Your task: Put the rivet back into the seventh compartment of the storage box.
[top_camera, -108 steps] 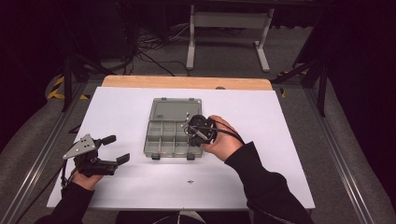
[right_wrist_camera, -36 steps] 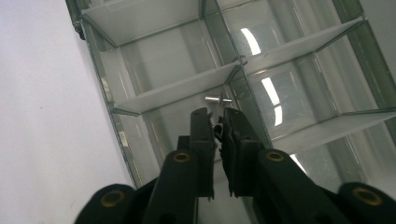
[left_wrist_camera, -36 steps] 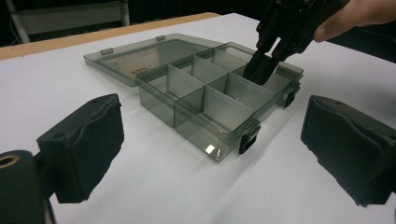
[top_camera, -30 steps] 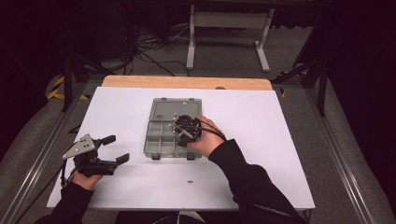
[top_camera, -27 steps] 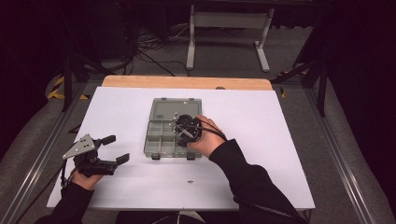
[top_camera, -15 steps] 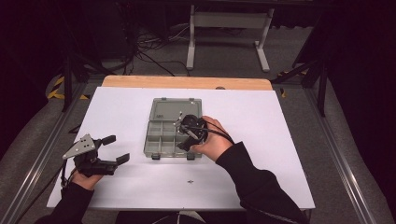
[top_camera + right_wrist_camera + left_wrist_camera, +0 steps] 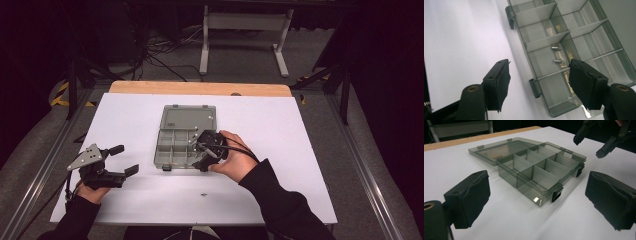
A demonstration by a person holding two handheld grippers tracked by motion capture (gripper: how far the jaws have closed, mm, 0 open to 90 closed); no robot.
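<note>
Two screws [image 7: 556, 53] are seen lying in a compartment of the open organizer box [image 7: 184, 136], and the right gripper [image 7: 539, 82], just opening, is spread empty above them. The left gripper [image 7: 536, 200] is held spread and idle. Another small screw [image 7: 204, 194] on the table [image 7: 300, 130] is judged next to be fetched.

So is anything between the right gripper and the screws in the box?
Nothing visible. The right gripper hangs open above the compartment box, whose lid lies flat behind it; two screws lie uncovered in one compartment, just beyond its jaws.
</note>
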